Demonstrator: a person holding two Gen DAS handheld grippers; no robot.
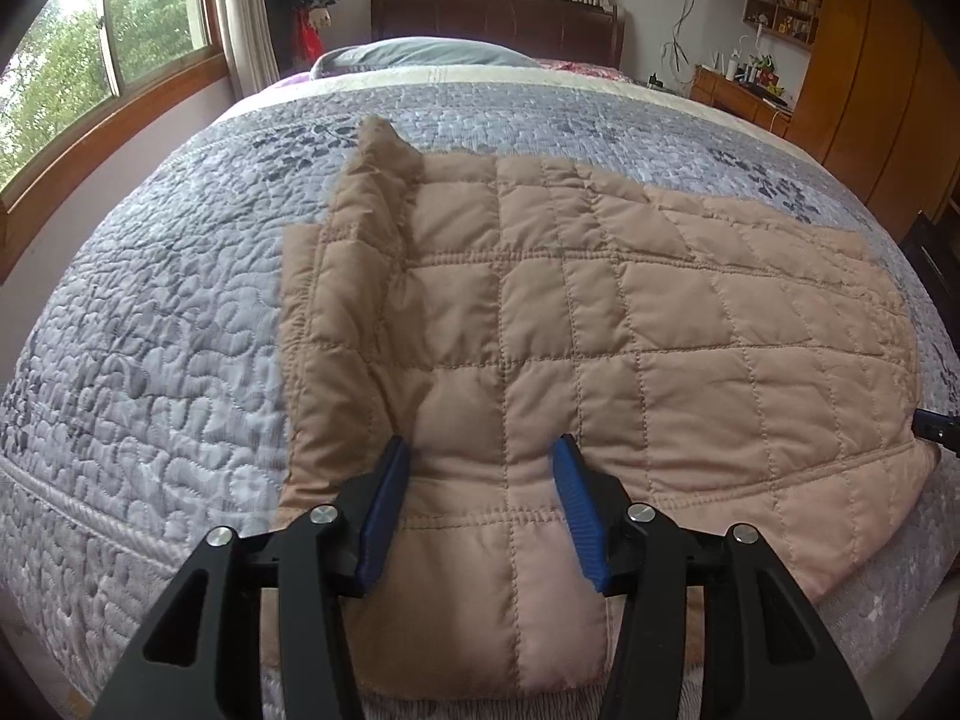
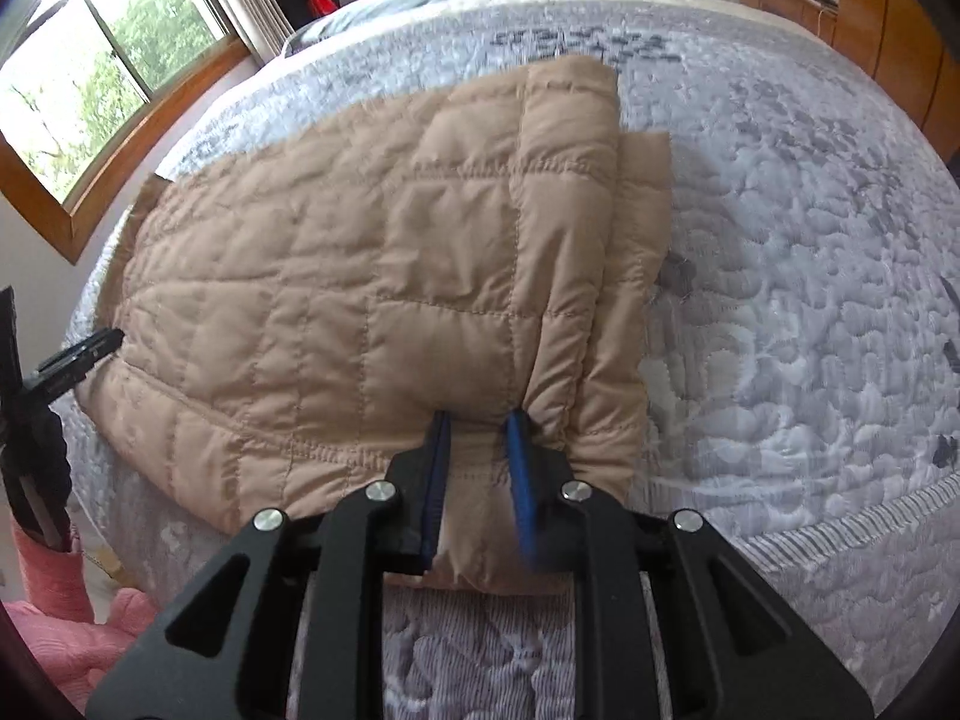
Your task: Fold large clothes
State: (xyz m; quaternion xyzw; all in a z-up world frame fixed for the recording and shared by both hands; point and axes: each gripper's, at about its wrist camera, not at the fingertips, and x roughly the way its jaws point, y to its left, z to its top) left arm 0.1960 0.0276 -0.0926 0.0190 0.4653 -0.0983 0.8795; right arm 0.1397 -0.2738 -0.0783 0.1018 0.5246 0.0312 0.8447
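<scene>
Daylit bedroom: wood-framed windows (image 1: 108, 54), quilted bed (image 1: 150, 312), wooden wardrobe (image 1: 870, 78).
</scene>
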